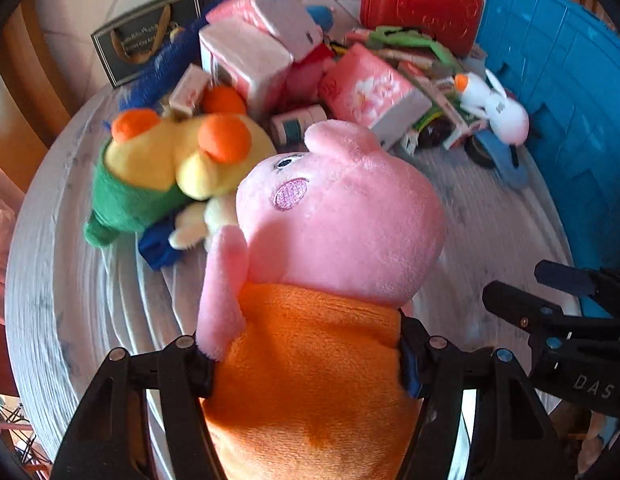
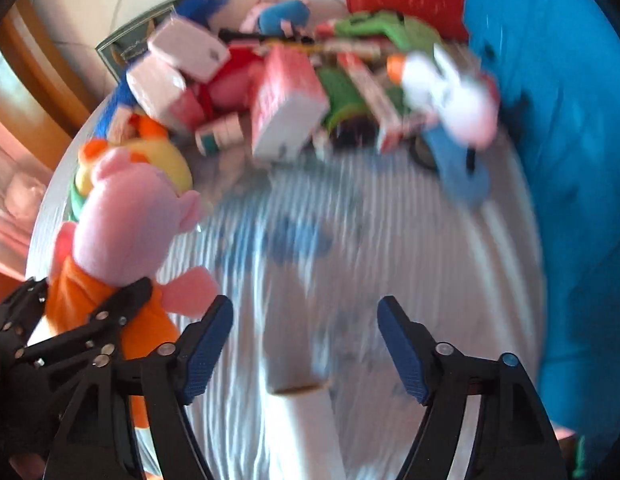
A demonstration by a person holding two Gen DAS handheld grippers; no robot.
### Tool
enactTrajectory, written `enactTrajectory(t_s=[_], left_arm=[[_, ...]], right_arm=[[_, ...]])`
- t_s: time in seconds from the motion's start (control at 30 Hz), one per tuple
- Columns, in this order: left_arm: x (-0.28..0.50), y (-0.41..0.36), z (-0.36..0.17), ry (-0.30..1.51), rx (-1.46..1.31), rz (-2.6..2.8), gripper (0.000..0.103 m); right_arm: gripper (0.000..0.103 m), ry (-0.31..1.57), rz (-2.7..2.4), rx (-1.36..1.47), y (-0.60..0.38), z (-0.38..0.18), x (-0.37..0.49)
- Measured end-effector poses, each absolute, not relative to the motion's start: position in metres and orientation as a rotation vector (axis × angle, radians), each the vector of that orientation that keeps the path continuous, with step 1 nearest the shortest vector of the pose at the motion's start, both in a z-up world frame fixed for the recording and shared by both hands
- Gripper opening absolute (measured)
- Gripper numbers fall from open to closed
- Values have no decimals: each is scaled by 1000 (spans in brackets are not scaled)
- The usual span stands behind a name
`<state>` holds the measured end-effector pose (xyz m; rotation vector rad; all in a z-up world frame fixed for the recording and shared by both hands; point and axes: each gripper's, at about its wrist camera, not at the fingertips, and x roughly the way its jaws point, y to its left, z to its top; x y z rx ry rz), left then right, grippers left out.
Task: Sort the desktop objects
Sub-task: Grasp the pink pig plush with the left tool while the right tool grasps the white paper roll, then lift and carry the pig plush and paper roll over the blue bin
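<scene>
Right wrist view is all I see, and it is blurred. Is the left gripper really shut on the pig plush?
Observer: Yes. The left gripper is shut on the pig plush, one finger on each side of its orange body.
Operator: Is the pig apart from the yellow plush?
Observer: I cannot tell; the pig's head overlaps the yellow plush in the left wrist view.
Operator: Is anything below that plush?
Observer: A small blue thing lies partly under it.

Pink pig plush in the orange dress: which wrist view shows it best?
The left wrist view: the pink pig plush fills the centre, sharp, its orange body clamped between the left gripper's fingers. The right wrist view shows it small at the left edge, blurred by motion.
</scene>
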<state>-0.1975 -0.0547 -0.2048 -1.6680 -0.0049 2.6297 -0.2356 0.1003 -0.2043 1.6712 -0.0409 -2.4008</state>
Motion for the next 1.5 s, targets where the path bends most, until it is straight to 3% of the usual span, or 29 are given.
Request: enactTrajectory(t_s=[0.27,0.4,0.47,0.5,0.53,0.63,0.9,1.2,1.5], left_arm=[[-173,-50,-219,-8,-1669,2612,65],[-153,-49,-223,3,-1703,2606,65],[-144,-49,-224,8,-1714,2615,65],[-140,-49,-223,6,-1719,2627,65],[-137,-49,-221,1,-1719,2637,65],[-125,-47,-210,-9,-1701,2687,65],[-114,-39,-145,-5,-1514,2817,65],[-113,-24,-35,34,-1096,2937,65],[-114,60,47,75,-793,2866,65]], right_arm=[[73,32,-2287,1780,101,-222,-183],[61,76,-2232,1825,94,-233,-167],[61,109,-2198,1858,91,-247,-162],[57,110,-2191,1862,92,-252,-161],[46,112,-2184,1865,92,-258,-160],[45,126,-2195,1811,93,-262,-158],[45,111,-2383,1461,98,-165,-150],[45,11,-2657,1037,117,-24,-146],[45,-56,-2902,797,187,62,-120]])
